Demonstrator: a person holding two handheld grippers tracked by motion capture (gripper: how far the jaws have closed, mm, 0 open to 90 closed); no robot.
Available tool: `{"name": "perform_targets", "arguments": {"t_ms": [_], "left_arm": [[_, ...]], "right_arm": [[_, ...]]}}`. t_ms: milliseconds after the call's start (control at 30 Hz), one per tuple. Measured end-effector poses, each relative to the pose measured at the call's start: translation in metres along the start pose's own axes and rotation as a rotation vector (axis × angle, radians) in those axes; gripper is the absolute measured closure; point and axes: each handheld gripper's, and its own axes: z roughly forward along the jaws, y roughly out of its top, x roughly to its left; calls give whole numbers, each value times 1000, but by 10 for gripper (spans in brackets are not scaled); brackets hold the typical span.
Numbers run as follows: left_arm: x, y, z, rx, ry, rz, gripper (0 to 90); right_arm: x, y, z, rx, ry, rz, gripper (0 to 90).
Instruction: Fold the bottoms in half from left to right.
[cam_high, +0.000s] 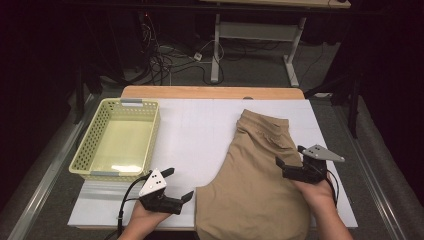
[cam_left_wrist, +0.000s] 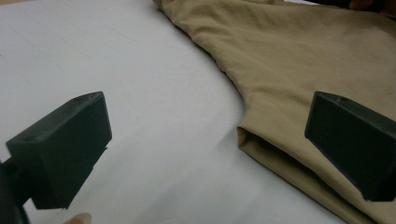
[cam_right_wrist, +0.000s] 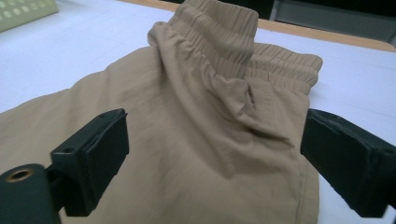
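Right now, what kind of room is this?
Probably a lab or workshop: a work table with a white mat, tangled cables on the floor behind it, and hand-held grippers working over khaki shorts.

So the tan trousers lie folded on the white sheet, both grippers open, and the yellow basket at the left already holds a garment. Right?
Not quite: the yellow basket is empty, as the high view shows. The rest holds: the tan trousers lie folded on the white sheet, and the left gripper and right gripper are both open.
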Motion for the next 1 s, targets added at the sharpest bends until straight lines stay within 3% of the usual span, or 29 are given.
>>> {"name": "perform_targets", "arguments": {"t_ms": [467, 667, 833, 1000], "left_arm": [[1, 0, 0, 10, -15, -9, 11], [1, 0, 0, 11, -20, -4, 13], [2, 0, 1, 12, -23, -7, 18], [2, 0, 0, 11, -26, -10, 18]], "right_arm": [[-12, 29, 46, 65, -20, 28, 354], [-16, 35, 66, 131, -30, 46, 509], [-19, 38, 70, 132, -48, 48, 786], [-24, 69, 58, 72, -100, -1, 806]]}}
